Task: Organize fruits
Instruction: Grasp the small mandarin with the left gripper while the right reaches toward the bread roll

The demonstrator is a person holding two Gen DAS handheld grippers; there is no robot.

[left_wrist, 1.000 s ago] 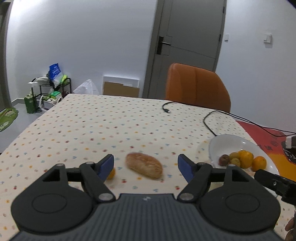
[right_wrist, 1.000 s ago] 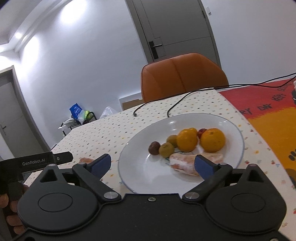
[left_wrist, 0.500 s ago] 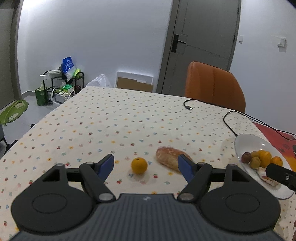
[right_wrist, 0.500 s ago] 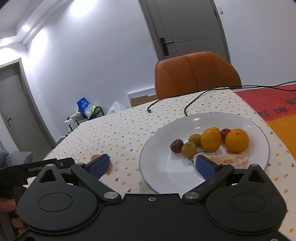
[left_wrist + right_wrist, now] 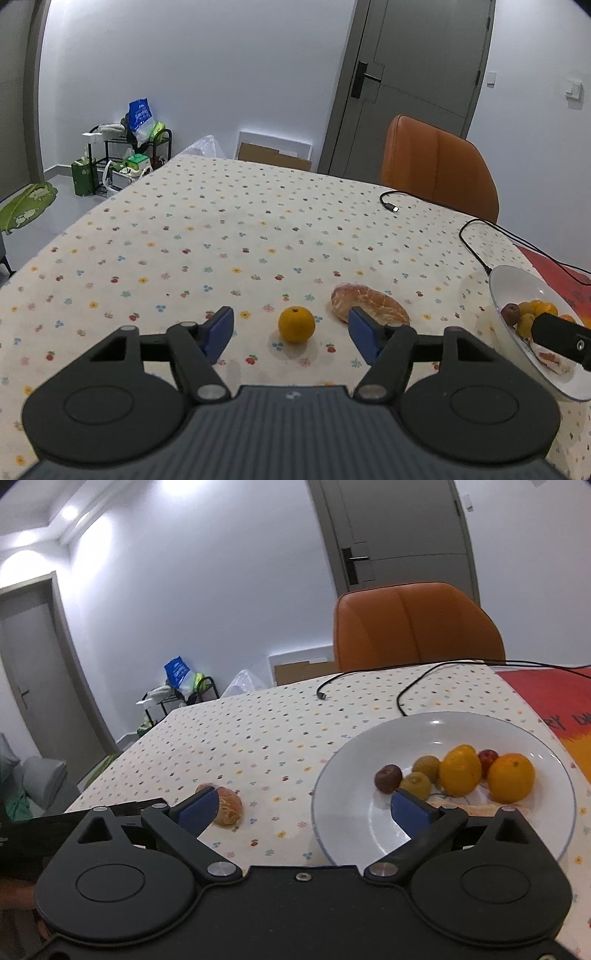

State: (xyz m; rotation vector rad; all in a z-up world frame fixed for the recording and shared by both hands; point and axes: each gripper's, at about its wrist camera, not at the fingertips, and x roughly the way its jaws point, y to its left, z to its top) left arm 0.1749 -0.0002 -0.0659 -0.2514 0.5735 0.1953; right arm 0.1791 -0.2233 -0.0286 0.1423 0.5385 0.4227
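From my left camera, the left tongs (image 5: pixel 291 334) are spread wide with nothing between their blue pads. The small round orange fruit (image 5: pixel 296 324) sits on the counter covered in a cream cloth with small coloured flowers (image 5: pixel 229 236), right in the gap between the two pads but a little ahead of them, touching neither. Just to its right lies a brown crusty bread roll (image 5: pixel 369 303), partly behind the right-hand pad. Further right, at the counter's edge, is the white round plate (image 5: pixel 517 275).

From my right camera, the right tongs (image 5: pixel 304 808) are also wide open and hold nothing. The right-hand pad hangs over the near part of the plate (image 5: pixel 351 819), close to a pale peeled fruit piece (image 5: pixel 476 808) and the pile of two orange fruits, two greenish ones and two dark red ones. The left-hand pad covers part of the bread roll (image 5: pixel 229 806). A black cable (image 5: pixel 410 686) lies beyond the plate, and an orange chair (image 5: pixel 417 627) stands behind the counter.
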